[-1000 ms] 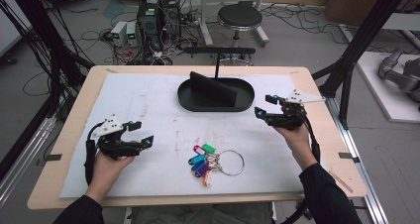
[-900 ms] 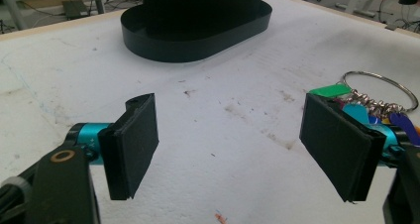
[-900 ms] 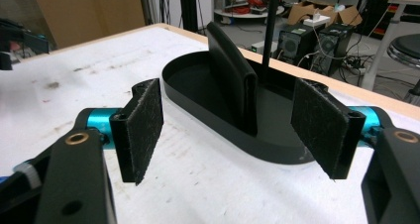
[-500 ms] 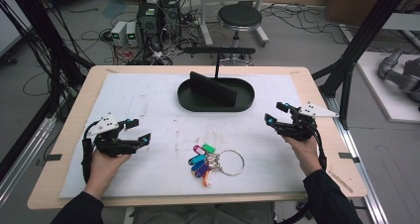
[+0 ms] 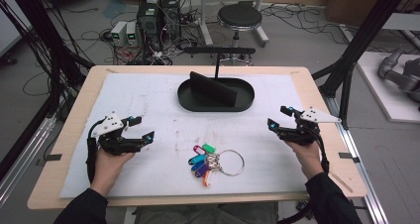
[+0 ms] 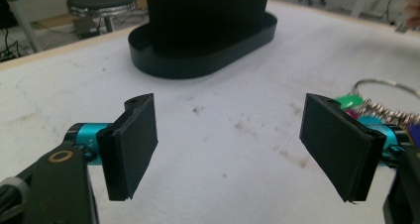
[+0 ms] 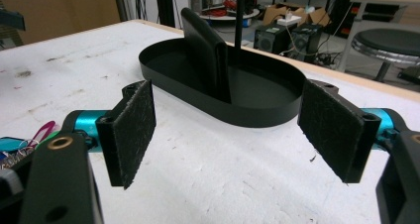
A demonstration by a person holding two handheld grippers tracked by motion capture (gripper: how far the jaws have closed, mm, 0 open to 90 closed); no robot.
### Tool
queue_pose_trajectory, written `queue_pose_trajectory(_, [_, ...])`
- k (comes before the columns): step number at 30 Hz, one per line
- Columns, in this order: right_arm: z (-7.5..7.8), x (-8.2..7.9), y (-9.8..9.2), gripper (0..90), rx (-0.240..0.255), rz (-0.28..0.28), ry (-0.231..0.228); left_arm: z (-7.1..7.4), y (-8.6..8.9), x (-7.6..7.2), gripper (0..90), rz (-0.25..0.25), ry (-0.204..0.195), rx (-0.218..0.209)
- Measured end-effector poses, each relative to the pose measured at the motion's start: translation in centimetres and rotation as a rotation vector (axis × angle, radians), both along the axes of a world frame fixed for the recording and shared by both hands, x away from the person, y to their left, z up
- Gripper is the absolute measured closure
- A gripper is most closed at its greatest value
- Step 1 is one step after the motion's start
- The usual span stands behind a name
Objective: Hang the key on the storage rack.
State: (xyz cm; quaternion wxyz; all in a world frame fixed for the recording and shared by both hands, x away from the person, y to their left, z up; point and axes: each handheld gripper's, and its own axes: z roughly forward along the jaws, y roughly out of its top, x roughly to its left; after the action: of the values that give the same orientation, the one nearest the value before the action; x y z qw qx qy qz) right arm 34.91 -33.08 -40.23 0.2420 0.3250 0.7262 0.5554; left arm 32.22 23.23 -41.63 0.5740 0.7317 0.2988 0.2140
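A bunch of keys with coloured tags (image 5: 204, 162) on a metal ring lies on the white mat near the table's front edge, between my two hands. My left gripper (image 5: 142, 127) hovers to its left, open, with bare mat between its pads (image 6: 131, 144); the tags (image 6: 376, 110) show behind its right jaw. My right gripper (image 5: 278, 117) stands open at the right of the mat. Its jaws have just been opening, and nothing is between them (image 7: 233, 135). Both grippers point toward the black oval tray (image 5: 216, 108), which holds an upright black block (image 7: 205, 50).
A thin T-shaped black stand (image 5: 218, 50) rises behind the tray. The white mat (image 5: 148, 95) covers most of the wooden table. Beyond the far edge stand a stool (image 5: 239, 17) and computer boxes (image 5: 153, 11) among cables. Black frame posts flank the table.
My right gripper has moved right and toward the near edge, sinking a little, with its jaws wider. The left hand and the keys have stayed put.
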Motion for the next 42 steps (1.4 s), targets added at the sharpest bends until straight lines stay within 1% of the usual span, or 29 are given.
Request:
queue_pose_trajectory(2, [0.2,-0.2,-0.1,21.0,-0.007,0.013,-0.005,0.1,0.0,0.0,22.5,-0.002,-0.039,-0.018])
queue_pose_trajectory(4, [0.3,-0.4,-0.1,20.9,-0.015,0.008,-0.017,0.2,0.0,-0.1,22.5,-0.003,-0.052,-0.021])
queue_pose_trajectory(7, [0.3,-0.6,-0.2,20.9,-0.008,0.011,-0.019,0.2,0.0,-0.4,22.6,-0.021,-0.044,-0.032])
queue_pose_trajectory(9, [0.4,-0.6,-0.1,21.0,-0.001,0.014,-0.023,0.2,0.0,-0.4,22.6,-0.025,-0.032,-0.02])
queue_pose_trajectory(10, [0.4,-0.6,0.2,21.0,0.009,0.02,-0.009,0.3,0.0,-0.4,22.5,-0.026,-0.027,-0.015])
queue_pose_trajectory(12, [0.4,-0.6,0.3,21.0,0.016,0.021,-0.001,0.3,0.0,-0.4,22.4,-0.029,-0.018,-0.017])
queue_pose_trajectory(14, [0.2,-0.8,0.9,21.3,0.036,0.04,0.033,0.3,-0.1,-0.3,20.1,-0.029,-0.011,-0.009])
queue_pose_trajectory(16, [0.2,-1.0,1.1,21.6,0.038,0.045,0.04,0.3,-0.2,-0.3,20.0,-0.035,-0.002,-0.004])
queue_pose_trajectory(17, [0.2,-1.3,1.6,21.6,0.034,0.058,0.055,0.4,-0.3,-0.3,20.0,-0.042,0.008,-0.006])
queue_pose_trajectory(19, [0.1,-1.4,1.8,21.6,0.034,0.061,0.058,0.4,-0.3,-0.3,20.0,-0.047,0.01,-0.006])
queue_pose_trajectory(20, [-0.1,-1.8,2.4,21.7,0.033,0.073,0.084,0.5,-0.4,-0.3,20.0,-0.054,0.012,-0.002])
queue_pose_trajectory(21, [-0.1,-1.8,2.4,21.7,0.033,0.073,0.084,0.5,-0.4,-0.3,20.0,-0.054,0.012,-0.002])
queue_pose_trajectory(22, [-0.4,-2.3,3.0,24.9,0.015,0.087,0.108,0.6,-0.5,-0.3,20.0,-0.054,0.01,-0.001])
queue_pose_trajectory(23, [-0.4,-2.3,3.0,24.9,0.015,0.087,0.108,0.6,-0.6,-0.3,20.0,-0.053,0.007,-0.001])
queue_pose_trajectory(24, [-0.5,-2.5,3.2,27.4,0.009,0.092,0.116,0.7,-0.6,-0.3,20.0,-0.053,0.004,0.001])
queue_pose_trajectory(27, [-1.0,-3.3,4.0,29.0,-0.016,0.095,0.153,0.7,-0.9,-0.2,20.0,-0.049,0.0,0.009])
queue_pose_trajectory(28, [-1.3,-3.9,4.5,36.7,-0.034,0.104,0.176,0.7,-0.9,-0.2,20.0,-0.05,0.001,0.014])
queue_pose_trajectory(29, [-1.3,-3.9,4.5,36.7,-0.034,0.104,0.176,0.7,-1.0,-0.2,20.0,-0.049,-0.001,0.022])
queue_pose_trajectory(30, [-1.5,-4.1,4.7,38.5,-0.047,0.107,0.18,0.7,-1.1,-0.2,20.0,-0.048,-0.002,0.026])
queue_pose_trajectory(33, [-2.0,-4.6,5.6,43.2,-0.082,0.117,0.211,0.7,-1.2,-0.2,20.0,-0.043,-0.007,0.033])
queue_pose_trajectory(34, [-2.1,-4.6,5.9,44.6,-0.094,0.121,0.212,0.7,-1.3,-0.2,20.0,-0.042,-0.007,0.033])
queue_pose_trajectory(35, [-2.4,-4.7,6.3,47.5,-0.112,0.121,0.236,0.7,-1.3,-0.2,20.0,-0.043,-0.006,0.03])
queue_pose_trajectory(36, [-2.4,-4.7,6.3,47.5,-0.112,0.121,0.236,0.7,-1.3,-0.2,20.0,-0.046,-0.007,0.031])
queue_pose_trajectory(37, [-2.6,-4.7,6.5,47.6,-0.125,0.121,0.244,0.7,-1.4,-0.2,20.0,-0.047,-0.005,0.028])
queue_pose_trajectory(38, [-3.1,-4.6,6.9,52.9,-0.16,0.127,0.271,0.8,-1.4,-0.2,20.0,-0.051,-0.006,0.032])
queue_pose_trajectory(39, [-3.1,-4.6,6.9,52.9,-0.16,0.127,0.271,0.8,-1.5,-0.2,20.0,-0.051,-0.005,0.029])
queue_pose_trajectory(40, [-3.3,-4.6,7.0,55.9,-0.176,0.131,0.278,0.8,-1.5,-0.2,20.1,-0.05,-0.004,0.029])
queue_pose_trajectory(41, [-3.6,-4.6,7.3,58.5,-0.207,0.127,0.281,0.8,-1.6,-0.2,20.1,-0.049,0.003,0.029])
queue_pose_trajectory(42, [-3.6,-4.6,7.3,58.5,-0.207,0.127,0.281,0.8,-1.6,-0.2,20.1,-0.049,0.003,0.029])
